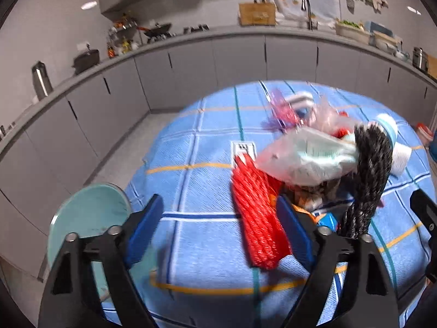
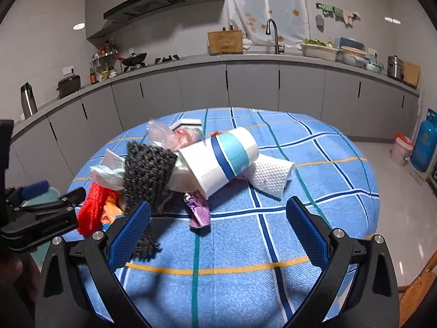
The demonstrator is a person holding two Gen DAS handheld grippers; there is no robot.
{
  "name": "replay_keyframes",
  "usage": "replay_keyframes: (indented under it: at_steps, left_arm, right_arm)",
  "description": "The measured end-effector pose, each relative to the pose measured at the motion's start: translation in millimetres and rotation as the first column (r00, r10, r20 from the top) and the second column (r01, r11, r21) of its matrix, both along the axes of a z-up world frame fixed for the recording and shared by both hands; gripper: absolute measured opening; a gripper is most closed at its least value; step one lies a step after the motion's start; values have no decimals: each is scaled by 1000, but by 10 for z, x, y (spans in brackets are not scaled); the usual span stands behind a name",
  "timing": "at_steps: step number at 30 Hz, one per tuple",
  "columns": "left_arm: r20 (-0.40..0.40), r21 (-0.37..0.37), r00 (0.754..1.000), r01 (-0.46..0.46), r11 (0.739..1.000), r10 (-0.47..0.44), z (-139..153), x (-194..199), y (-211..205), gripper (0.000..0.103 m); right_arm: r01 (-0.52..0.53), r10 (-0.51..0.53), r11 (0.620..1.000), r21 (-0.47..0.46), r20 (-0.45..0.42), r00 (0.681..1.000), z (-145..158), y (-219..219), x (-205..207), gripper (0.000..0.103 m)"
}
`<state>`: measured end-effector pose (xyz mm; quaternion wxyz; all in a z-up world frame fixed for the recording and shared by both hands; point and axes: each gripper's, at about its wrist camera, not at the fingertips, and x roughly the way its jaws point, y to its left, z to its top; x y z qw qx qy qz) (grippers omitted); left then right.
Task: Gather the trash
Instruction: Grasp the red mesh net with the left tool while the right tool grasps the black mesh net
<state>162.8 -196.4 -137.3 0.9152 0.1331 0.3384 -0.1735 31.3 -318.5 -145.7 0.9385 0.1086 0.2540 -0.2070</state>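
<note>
1. The trash sits in 1 loose heap at the middle of the tabletop [image 2: 314,218], on the blue checked cloth; as far as I can judge, nothing has been collected yet.

2. In the right wrist view the heap fills the centre-left of the frame: a white paper cup [image 2: 221,161] with blue bands lying on its side, a dark knitted rag [image 2: 147,175] draped over the pile, a dimpled paper towel [image 2: 270,176] to the right of the cup, and a purple wrapper [image 2: 199,210] below it.

3. A red mesh net [image 1: 256,218] trails off the heap's near side, with a crumpled pale plastic bag [image 1: 303,158] just above it (this view is blurred, so finer detail is lost).

4. The left gripper [image 1: 221,232] has its jaws spread apart with nothing clamped; the red net lies just beside the right-hand blue pad.

5. The right gripper [image 2: 218,232] is likewise released and empty, hovering short of the heap over bare cloth.

6. A teal round lid or bin [image 1: 90,218] shows at the lower left of the left wrist view, beside the table; I take it for the likely destination.

7. So all of the gathering is left to do.
</note>
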Motion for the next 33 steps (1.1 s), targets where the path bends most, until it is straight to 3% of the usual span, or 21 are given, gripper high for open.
replay_keyframes:
  at_steps: [2,7,14,19,29,32,33]
  left_arm:
    - [-23,6,1000,9,1000,-9,-96,37,-60,76]
    - [-105,-27,992,66,997,-69,-251,78,-116,25]
    - [-69,-73,995,64,995,-69,-82,-63,23,20]
    - [-6,-75,999,37,996,-37,61,-191,162,20]
    - [46,-91,999,21,996,-17,173,-267,337,19]
    - [46,-97,999,17,995,-12,176,-270,356,19]
    - [49,-97,999,17,995,-12,176,-275,351,19]
  right_arm:
    - [3,-3,1000,8,-9,1000,-38,-21,16,98]
    - [5,-4,1000,21,-17,1000,-92,-63,44,98]
    - [-33,33,999,29,-2,999,-27,31,102,96]
    - [-88,90,994,65,-19,996,-3,128,279,75]
    - [-168,169,984,53,-19,985,48,380,380,71]
    - [-180,183,981,72,-35,982,-1,376,433,59]
    - [-180,184,980,82,-37,982,-25,358,450,49]
